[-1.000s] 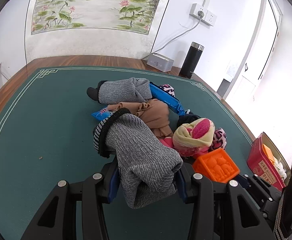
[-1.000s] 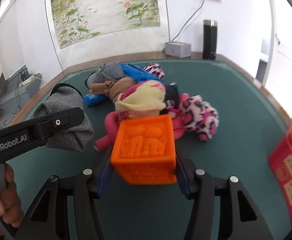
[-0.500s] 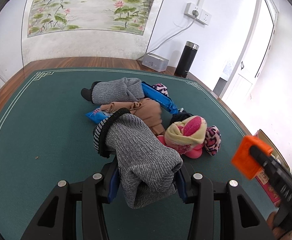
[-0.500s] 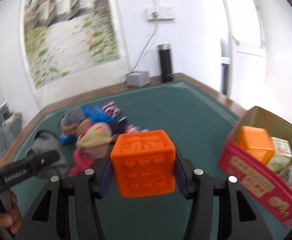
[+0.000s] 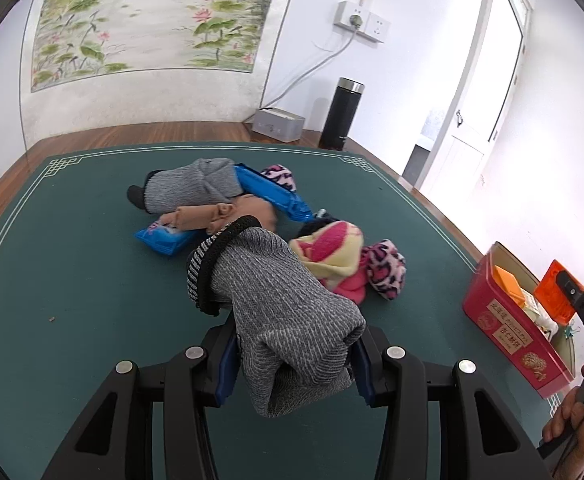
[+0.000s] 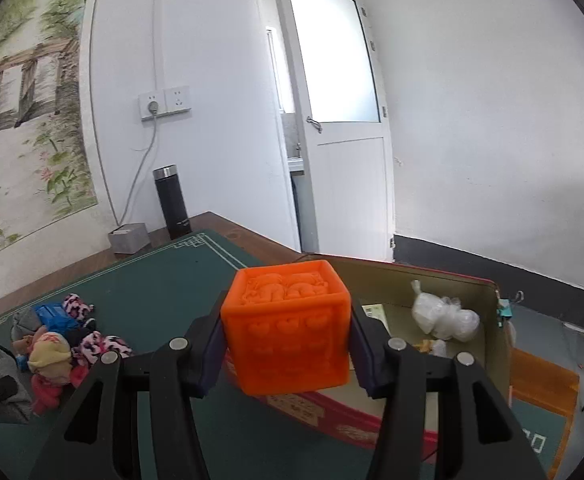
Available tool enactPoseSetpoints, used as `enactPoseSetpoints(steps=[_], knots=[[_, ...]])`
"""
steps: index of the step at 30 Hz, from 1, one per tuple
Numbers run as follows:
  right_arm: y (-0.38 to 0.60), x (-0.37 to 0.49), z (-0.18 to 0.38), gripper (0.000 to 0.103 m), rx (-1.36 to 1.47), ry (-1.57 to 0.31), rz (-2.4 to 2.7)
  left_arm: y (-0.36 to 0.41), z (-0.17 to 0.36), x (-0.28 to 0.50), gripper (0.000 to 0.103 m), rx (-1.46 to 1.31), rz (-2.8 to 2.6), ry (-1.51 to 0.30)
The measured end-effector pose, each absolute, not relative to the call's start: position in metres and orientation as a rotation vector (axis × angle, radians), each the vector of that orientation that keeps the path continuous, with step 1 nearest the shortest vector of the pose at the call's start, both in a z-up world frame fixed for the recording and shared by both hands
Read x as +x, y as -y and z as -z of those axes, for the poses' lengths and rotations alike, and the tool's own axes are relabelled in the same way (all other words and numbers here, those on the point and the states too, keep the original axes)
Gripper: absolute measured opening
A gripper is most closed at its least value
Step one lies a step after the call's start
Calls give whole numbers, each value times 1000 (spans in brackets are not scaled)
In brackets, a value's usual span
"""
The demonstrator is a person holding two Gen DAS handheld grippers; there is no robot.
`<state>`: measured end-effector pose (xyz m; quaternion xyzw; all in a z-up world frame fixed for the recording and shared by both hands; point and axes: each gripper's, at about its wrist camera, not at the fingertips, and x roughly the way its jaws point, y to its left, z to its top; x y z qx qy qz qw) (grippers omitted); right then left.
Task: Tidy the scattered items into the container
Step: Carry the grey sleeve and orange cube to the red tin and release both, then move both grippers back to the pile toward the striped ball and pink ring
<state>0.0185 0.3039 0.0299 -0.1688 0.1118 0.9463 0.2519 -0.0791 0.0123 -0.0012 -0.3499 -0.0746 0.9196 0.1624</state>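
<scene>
Right gripper clamped on orange cube, swung from sock pile to above red box, left gripper gripping grey sock, barely shifted.

- Orange cube: embossed, upright, held above the tin's near wall.
- Red tin: open, at the mat's right edge, holding an orange block and white bags.
- Grey sock: held, draped forward.
- Sock pile: mid-mat.
</scene>
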Motion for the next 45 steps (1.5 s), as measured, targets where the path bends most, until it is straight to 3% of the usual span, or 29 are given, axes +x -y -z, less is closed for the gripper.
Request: enactPoseSetpoints(steps=[13, 17, 25, 32, 42, 45], knots=[[-353, 48, -25, 59, -393, -352, -2296, -59, -12, -82, 48, -971, -2565, 162], [-354, 60, -30, 79, -316, -403, -2314, -79, -19, -85, 48, -953, -2534, 146], [-312, 54, -35, 79, -300, -382, -2554, -154, -39, -99, 48, -881, -2449, 57], [-280, 85, -48, 83, -76, -331, -2641, -244, -35, -127, 48, -895, -2253, 34], [-289, 110, -53, 83, 96, -429, -2601, -353, -24, -115, 48, -853, -2041, -145], [-291, 114, -53, 83, 111, -453, -2598, -368, -18, -110, 58, -876, -1995, -179]])
